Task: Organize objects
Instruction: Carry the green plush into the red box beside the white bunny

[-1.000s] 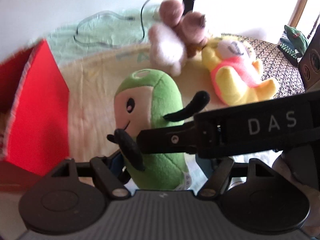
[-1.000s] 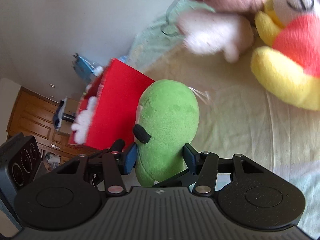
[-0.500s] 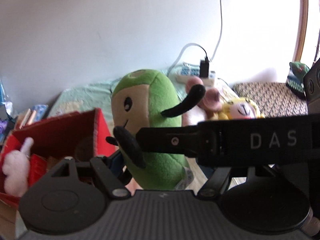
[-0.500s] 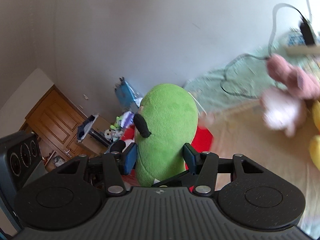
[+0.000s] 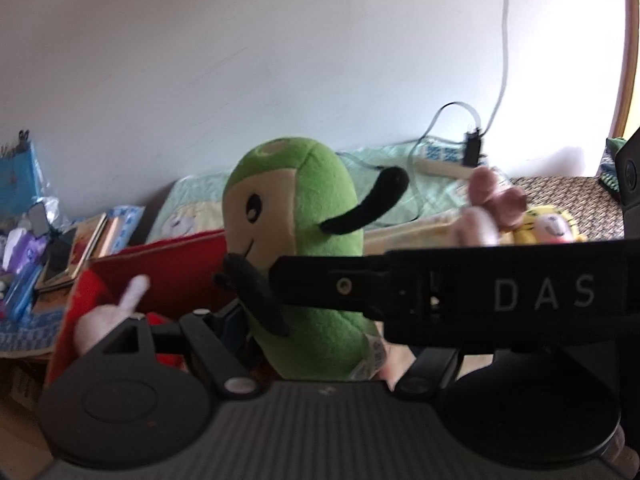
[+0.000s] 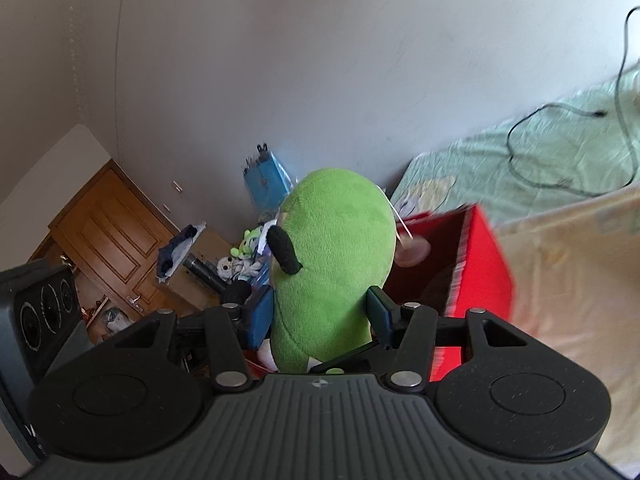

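Right gripper (image 6: 320, 320): blue-padded fingers (image 6: 259, 316) clamped on the lower body of the green plush toy (image 6: 334, 264), one pad on each flank; toy upright, seen from behind, one black arm at its 9 o'clock side.

Left gripper (image 5: 316, 340): the same green plush toy (image 5: 296, 248) stands between its fingers, face turned to 9 o'clock. One blue pad (image 5: 230, 322) shows just beside the toy's left flank; the other side is hidden behind the right gripper's black bar lettered "DAS" (image 5: 520, 296), which crosses the view at 3 o'clock. Whether these tongs press the toy cannot be told.

Red box (image 6: 476, 272): open-topped, behind and below the toy, at 3 o'clock of it in the right wrist view, at 9 o'clock in the left wrist view. Holds a white plush (image 5: 108, 316) with one ear raised.

Bed (image 6: 568, 280): cream sheet nearer, pale green quilt beyond; black cable (image 6: 560, 148) looped across the quilt at 2 o'clock.

On the bed at 3 o'clock in the left wrist view: pink plush (image 5: 488, 208), yellow plush (image 5: 548, 226) just beside it, both partly hidden by the bar.

Power strip (image 5: 444, 164) with plugged charger against the wall.

Far left: cluttered shelf with a picture frame (image 5: 90, 246); wooden door (image 6: 108, 240) at 9 o'clock.
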The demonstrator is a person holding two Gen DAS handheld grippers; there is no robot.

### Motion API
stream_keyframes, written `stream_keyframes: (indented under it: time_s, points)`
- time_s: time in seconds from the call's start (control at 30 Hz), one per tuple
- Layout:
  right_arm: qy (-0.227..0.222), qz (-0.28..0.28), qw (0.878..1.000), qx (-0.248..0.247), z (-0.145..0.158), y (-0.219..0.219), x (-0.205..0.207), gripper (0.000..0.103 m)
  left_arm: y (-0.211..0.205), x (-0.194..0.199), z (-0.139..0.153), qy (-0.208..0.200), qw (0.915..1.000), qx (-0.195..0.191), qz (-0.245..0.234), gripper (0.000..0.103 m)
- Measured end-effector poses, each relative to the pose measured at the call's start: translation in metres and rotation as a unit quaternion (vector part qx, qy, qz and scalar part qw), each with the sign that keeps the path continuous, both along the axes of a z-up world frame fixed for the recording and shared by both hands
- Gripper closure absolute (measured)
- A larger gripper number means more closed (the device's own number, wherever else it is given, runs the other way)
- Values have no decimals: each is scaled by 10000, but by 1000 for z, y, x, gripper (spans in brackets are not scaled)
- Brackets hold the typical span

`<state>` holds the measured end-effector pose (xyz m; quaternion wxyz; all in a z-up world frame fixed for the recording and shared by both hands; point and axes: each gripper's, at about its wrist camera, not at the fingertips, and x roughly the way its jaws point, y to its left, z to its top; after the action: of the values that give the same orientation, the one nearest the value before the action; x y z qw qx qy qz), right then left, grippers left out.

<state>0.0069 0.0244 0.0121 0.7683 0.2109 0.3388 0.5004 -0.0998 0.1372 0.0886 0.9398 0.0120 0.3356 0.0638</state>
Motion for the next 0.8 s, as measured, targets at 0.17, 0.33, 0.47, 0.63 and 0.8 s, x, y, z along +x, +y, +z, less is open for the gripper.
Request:
stream_keyframes:
  time_s: [0.17,0.33,0.47,0.63,0.8]
  points:
    - [234,33,9994,-233,-7,45,-8,49,47,2,-13,356,9990,-160,206,29]
    - [495,21,9979,-413,-14,76,-11,49,80,2,-28,646,9972,-206,303,29]
    - [573,-34,9968,-557,-17,89,-17,49,95,4,-34,734,9965,-285,266,28]
    - [644,-92,9949,-775,-19,101,-17,49,109,8,-42,825,9953,-453,218,28]
    - [777,-158,9916,-1020,-25,110,-12,49,117,17,-53,1005,9933,-535,211,27]
